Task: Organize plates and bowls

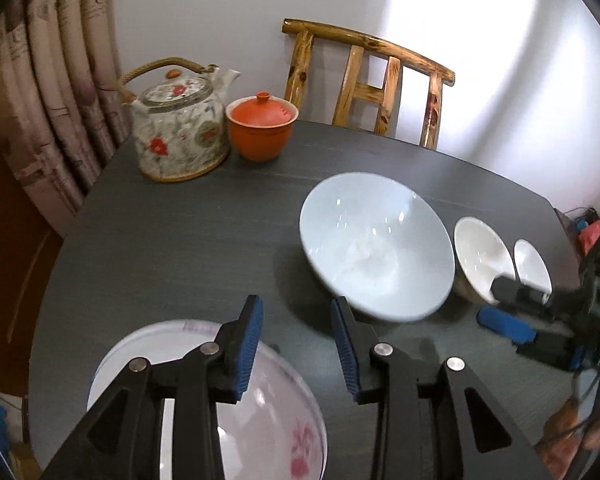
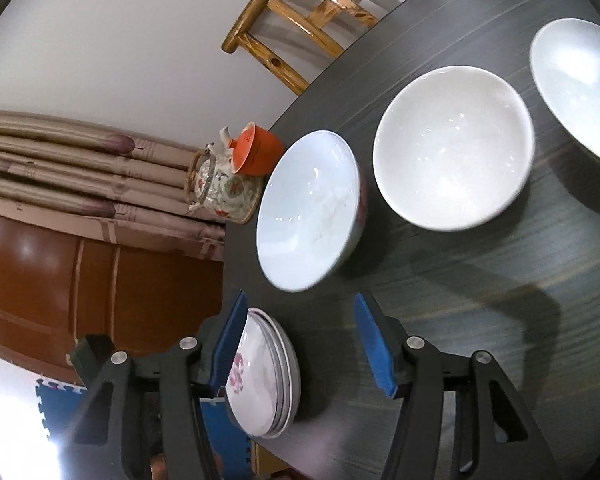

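A large pale blue bowl (image 1: 376, 244) (image 2: 308, 212) sits on the dark round table (image 1: 204, 236). To its right stand a white bowl (image 1: 480, 258) (image 2: 452, 148) and a third white bowl (image 1: 532, 264) (image 2: 576, 84). A stack of floral plates (image 1: 260, 400) (image 2: 264, 376) lies near the table's front edge. My left gripper (image 1: 296, 344) is open and empty, above the plates' far rim. My right gripper (image 2: 300, 344) (image 1: 504, 304) is open and empty, in front of the blue bowl, its left finger over the plates.
A floral teapot (image 1: 180, 128) (image 2: 224, 188) and an orange lidded cup (image 1: 262, 124) (image 2: 256, 152) stand at the table's far left. A wooden chair (image 1: 364, 80) (image 2: 312, 12) stands behind the table. Curtains (image 1: 48, 92) hang at left.
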`<state>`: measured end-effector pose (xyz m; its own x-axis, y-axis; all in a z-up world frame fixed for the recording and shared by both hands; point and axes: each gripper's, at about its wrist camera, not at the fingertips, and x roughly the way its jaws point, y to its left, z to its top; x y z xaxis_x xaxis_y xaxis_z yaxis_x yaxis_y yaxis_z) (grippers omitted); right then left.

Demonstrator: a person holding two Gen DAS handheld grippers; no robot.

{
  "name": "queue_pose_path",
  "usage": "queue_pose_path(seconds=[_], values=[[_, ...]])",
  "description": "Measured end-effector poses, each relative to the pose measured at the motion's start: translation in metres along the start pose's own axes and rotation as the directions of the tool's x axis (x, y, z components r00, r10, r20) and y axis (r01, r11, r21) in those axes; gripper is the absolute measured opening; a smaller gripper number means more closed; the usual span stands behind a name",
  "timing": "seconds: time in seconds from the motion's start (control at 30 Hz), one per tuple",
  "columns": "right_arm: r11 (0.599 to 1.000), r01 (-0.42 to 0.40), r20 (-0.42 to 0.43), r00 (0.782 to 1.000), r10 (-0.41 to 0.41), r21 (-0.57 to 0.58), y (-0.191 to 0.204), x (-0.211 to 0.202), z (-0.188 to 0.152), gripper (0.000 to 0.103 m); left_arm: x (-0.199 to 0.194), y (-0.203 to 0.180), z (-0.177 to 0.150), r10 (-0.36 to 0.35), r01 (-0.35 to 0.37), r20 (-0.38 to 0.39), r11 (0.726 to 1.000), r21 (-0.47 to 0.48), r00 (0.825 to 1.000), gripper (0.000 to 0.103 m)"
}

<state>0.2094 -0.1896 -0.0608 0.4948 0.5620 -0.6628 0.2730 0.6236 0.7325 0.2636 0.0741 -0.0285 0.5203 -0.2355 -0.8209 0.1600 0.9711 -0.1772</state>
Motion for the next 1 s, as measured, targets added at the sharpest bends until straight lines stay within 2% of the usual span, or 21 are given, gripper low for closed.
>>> queue_pose_path(seconds=[0.2,0.33,0.43,0.57,0.63,0.67,0.7,0.73,0.8,0.83,0.87,1.0], values=[[0.998,0.042,0.006,0.999,-0.043,0.047,-0.005,0.020,0.015,0.054,0.032,0.007,0.029,-0.096,0.093,-0.056,0.995,-0.046,0.994,0.039],[0.994,0.069,0.002,0.998,-0.069,0.086,-0.013,0.034,0.017,0.054,0.055,0.008,0.042,-0.128,0.123,-0.086,0.991,-0.057,0.988,0.039],[0.993,0.083,0.004,0.996,-0.084,0.082,-0.016,0.041,0.019,0.053,0.068,0.006,0.048,-0.128,0.125,-0.087,0.991,-0.039,0.988,0.039],[0.993,0.099,-0.002,0.995,-0.099,0.064,-0.016,0.050,0.023,0.045,0.086,0.001,0.055,-0.118,0.118,-0.098,0.993,-0.009,0.988,0.039],[0.993,0.102,-0.008,0.995,-0.101,0.061,-0.017,0.055,0.025,0.044,0.095,-0.001,0.057,-0.117,0.117,-0.116,0.993,-0.009,0.986,0.039],[0.994,0.096,-0.013,0.995,-0.095,0.059,-0.016,0.058,0.027,0.043,0.099,-0.002,0.057,-0.110,0.110,-0.119,0.994,-0.007,0.987,0.035],[0.994,0.097,-0.017,0.995,-0.096,0.055,-0.016,0.060,0.028,0.041,0.101,-0.002,0.058,-0.096,0.096,-0.122,0.995,-0.004,0.988,0.018],[0.993,0.107,-0.021,0.994,-0.106,0.044,-0.014,0.063,0.028,0.038,0.106,-0.003,0.058,-0.077,0.077,-0.134,0.997,-0.006,0.988,0.012],[0.990,0.137,-0.024,0.990,-0.137,0.031,-0.014,0.067,0.030,0.033,0.106,0.000,0.059,-0.080,0.075,-0.128,0.996,-0.040,0.989,0.012],[0.988,0.155,-0.024,0.988,-0.154,0.026,-0.014,0.069,0.032,0.024,0.107,0.000,0.059,-0.077,0.072,-0.128,0.996,-0.045,0.989,0.012],[0.984,0.175,-0.026,0.984,-0.174,0.017,-0.014,0.070,0.033,0.019,0.106,-0.001,0.058,-0.069,0.065,-0.126,0.997,-0.038,0.990,0.012],[0.981,0.190,-0.026,0.981,-0.191,-0.030,-0.012,0.070,0.035,0.019,0.096,-0.003,0.048,-0.053,0.049,-0.121,0.998,-0.036,0.991,0.010]])
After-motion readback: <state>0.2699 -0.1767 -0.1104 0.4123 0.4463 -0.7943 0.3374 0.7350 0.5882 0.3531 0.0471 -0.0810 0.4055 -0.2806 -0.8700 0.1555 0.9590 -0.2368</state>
